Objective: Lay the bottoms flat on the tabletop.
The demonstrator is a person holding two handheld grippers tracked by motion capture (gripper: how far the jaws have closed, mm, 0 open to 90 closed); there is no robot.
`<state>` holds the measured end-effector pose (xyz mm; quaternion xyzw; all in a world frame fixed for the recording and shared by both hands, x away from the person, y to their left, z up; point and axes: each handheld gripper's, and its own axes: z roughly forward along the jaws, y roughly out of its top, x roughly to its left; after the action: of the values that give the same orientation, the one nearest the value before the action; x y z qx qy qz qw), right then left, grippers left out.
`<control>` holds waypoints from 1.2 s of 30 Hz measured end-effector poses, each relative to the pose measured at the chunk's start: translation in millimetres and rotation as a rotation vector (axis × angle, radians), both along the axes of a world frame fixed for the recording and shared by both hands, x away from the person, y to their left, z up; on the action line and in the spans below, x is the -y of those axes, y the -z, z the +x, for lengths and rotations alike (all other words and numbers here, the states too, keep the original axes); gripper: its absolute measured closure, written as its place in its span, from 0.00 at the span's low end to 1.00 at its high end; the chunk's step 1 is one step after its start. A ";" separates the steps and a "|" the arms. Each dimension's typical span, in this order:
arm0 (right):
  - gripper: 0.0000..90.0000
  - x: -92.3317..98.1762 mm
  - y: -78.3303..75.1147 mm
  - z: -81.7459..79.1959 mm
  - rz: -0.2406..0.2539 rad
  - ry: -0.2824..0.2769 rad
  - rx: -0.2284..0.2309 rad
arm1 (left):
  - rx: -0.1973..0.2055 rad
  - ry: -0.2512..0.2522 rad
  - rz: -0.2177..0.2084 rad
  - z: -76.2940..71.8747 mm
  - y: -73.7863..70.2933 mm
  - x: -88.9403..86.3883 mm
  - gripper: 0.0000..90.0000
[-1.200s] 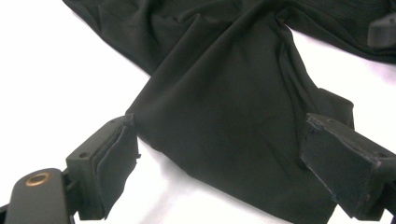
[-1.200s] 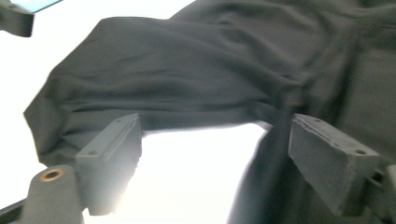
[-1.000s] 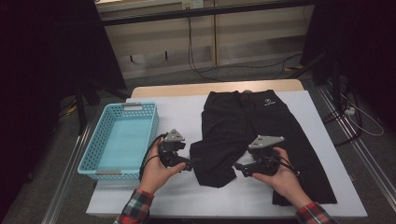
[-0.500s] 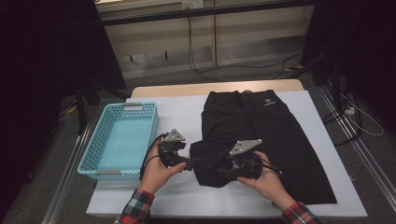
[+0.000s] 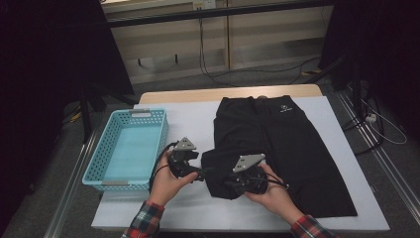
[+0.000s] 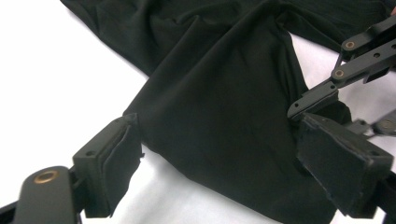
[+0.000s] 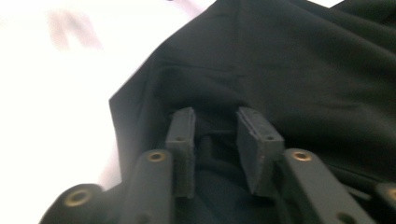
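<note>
I work on black trousers (image 5: pixel 292 144) that lie flat on the white table (image 5: pixel 198 119), waistband at 12 o'clock, with one leg folded over so its end sits at about 7 o'clock of the garment. A blue basket (image 5: pixel 101 168) stands just beside them at 9 o'clock.

My left gripper (image 5: pixel 200 174) waits at the left edge of the folded leg. In the left gripper view its jaws are spread wide; one pad (image 6: pixel 114 156) touches the edge of the cloth, the other stands apart, so nothing is pinched there.

My right gripper (image 5: pixel 229 187) lies on the folded end. Its jaws have just been closing, and in the right gripper view a small ridge of cloth (image 7: pixel 215 123) rises between the two pads (image 7: pixel 254 140). A gap is visible between them, so I judge the pinch is not yet firm.

The cloth looks thin, soft and light. I think it will sag and slide when lifted, and it does not break. One layer can slip away from the other, so I should take both layers together, near the hem corner and the folded edge, one gripper at each side, and keep the cloth stretched between them.
</note>
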<state>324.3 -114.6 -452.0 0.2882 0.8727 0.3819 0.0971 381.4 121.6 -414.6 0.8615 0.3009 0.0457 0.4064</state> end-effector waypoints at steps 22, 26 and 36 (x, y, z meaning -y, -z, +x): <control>0.98 77.3 -30.5 7.2 0.187 0.196 0.006 | -0.018 0.018 0.008 -1.7 4.9 3.3 0.17; 0.98 83.6 -29.6 5.7 0.147 0.226 0.015 | -0.027 0.017 0.014 0.0 9.0 4.2 0.18; 0.98 94.0 -23.3 4.2 0.111 0.268 0.013 | -0.028 0.102 0.025 -3.6 16.4 20.5 0.30</control>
<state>328.5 -208.6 -428.6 0.4045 0.8033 0.4152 0.1369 377.8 101.0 -431.0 0.8812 0.2617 0.0165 0.3934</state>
